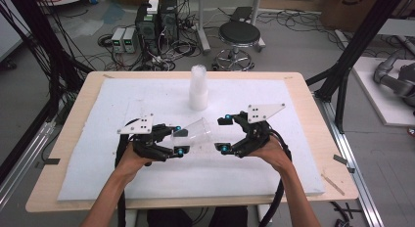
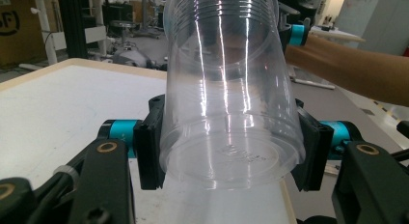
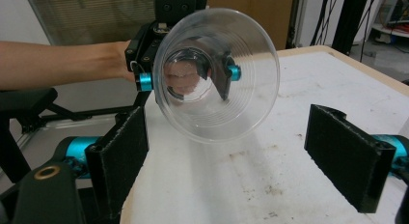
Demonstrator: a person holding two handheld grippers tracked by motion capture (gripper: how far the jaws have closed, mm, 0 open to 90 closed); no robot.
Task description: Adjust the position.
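Between both tools, left tool (image 1: 179, 139) pinching clear cup (image 1: 195, 132), right tool (image 1: 222, 134) spread, cup stack (image 1: 198, 88) from above.

The clear, thin-walled plastic cup (image 2: 226, 89) is glossy and smooth, with fine moulded ridges near the rim and bright streak reflections. The left gripper (image 2: 231, 151) holds it between matt black pads (image 2: 150, 147); its teal collars have a satin, metallic look. The right gripper (image 3: 241, 151) carries black pads (image 3: 347, 154) with a coarse, foam-like grain. The white sheet (image 3: 270, 185) on the counter is matt, slightly rough and smudged. The counter (image 1: 323, 139) edge appears to be pale, unvarnished wood. The stack of translucent cups (image 1: 198, 89) looks frosted, possibly plastic.
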